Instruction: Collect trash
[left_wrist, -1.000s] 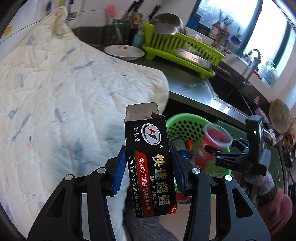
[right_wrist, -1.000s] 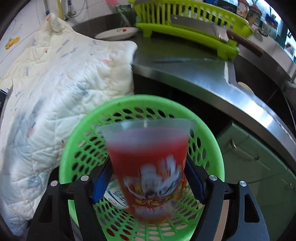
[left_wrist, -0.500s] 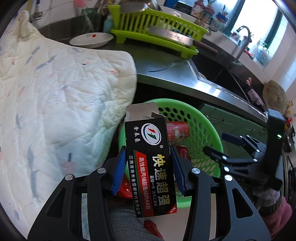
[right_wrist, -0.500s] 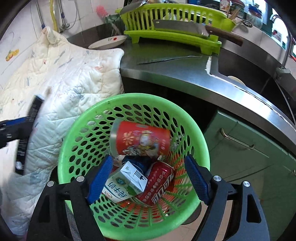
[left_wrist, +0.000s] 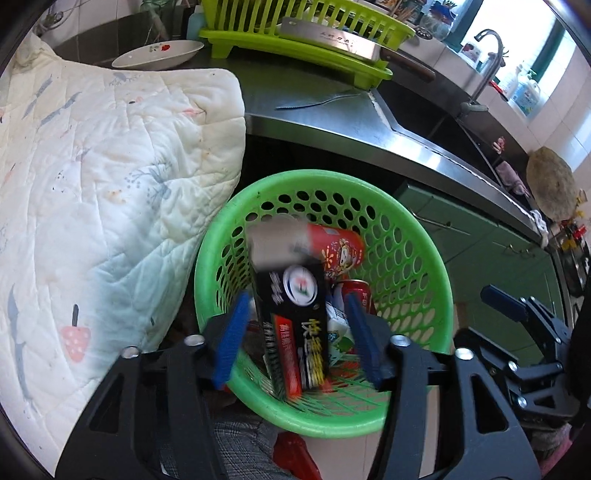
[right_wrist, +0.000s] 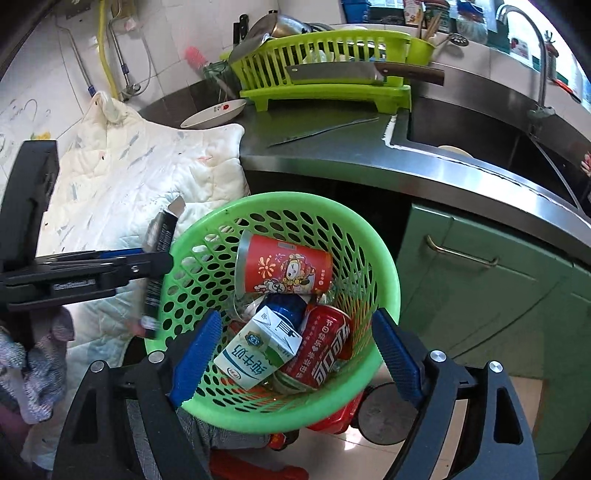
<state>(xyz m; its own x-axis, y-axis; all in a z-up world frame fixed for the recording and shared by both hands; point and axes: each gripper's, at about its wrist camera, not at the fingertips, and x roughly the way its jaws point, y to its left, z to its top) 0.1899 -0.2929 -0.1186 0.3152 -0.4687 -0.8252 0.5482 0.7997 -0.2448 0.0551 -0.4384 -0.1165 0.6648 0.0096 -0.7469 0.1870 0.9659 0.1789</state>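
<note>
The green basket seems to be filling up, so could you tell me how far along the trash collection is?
Done: the red paper cup, milk carton and red can lie in the green basket. In hand: the left gripper is opening around the blurred black box over the basket. The right gripper is open and empty. No other trash shows.

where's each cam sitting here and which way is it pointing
Left wrist: sits on the left tool, looking steeply down into the green basket; its opening blue pads flank a blurred black box, with the right tool at far right.
Right wrist: sits on the right tool, aimed down at the same basket; jaws open and empty, the left tool with the box at left.
Shared: basket, red cup, quilt, steel counter, dish rack.
</note>
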